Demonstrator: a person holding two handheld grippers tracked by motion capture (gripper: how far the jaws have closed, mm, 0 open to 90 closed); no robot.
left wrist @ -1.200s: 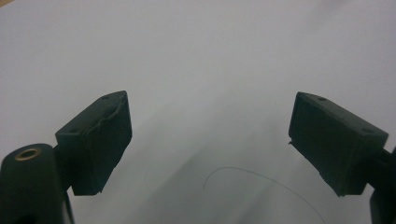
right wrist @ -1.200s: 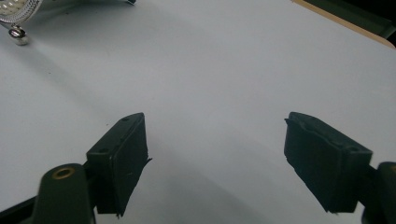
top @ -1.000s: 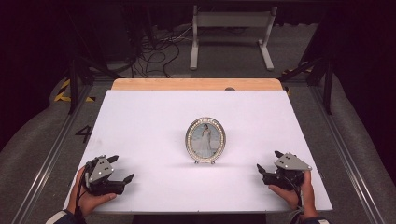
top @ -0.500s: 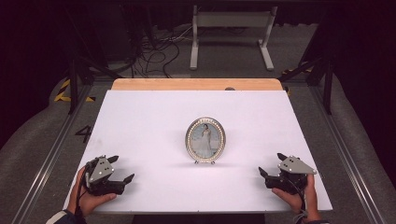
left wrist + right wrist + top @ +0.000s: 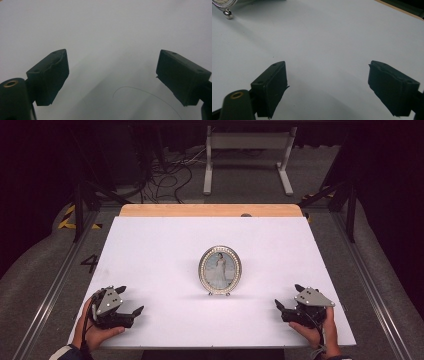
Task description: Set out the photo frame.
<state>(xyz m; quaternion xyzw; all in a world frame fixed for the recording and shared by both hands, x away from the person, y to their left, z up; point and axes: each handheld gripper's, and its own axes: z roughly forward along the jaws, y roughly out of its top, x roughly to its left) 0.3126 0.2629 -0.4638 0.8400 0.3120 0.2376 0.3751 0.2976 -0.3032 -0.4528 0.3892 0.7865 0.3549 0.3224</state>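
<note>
The frame (image 5: 220,270) stands upright at the centre of the white table (image 5: 160,245), well apart from every edge. The left gripper (image 5: 127,301) sits at lower left, the right gripper (image 5: 288,296) at lower right, both near the front edge, jaws wide and empty. Bare surface lies between them and the frame.

One picture frame and two handheld grippers on one white table.

A single oval photo frame (image 5: 220,270) stands on the one table (image 5: 150,245). Two grippers: the left gripper (image 5: 129,303) and the right gripper (image 5: 286,298), one per hand. Each gripper has two black jaws, four jaws altogether, standing wide apart.
</note>
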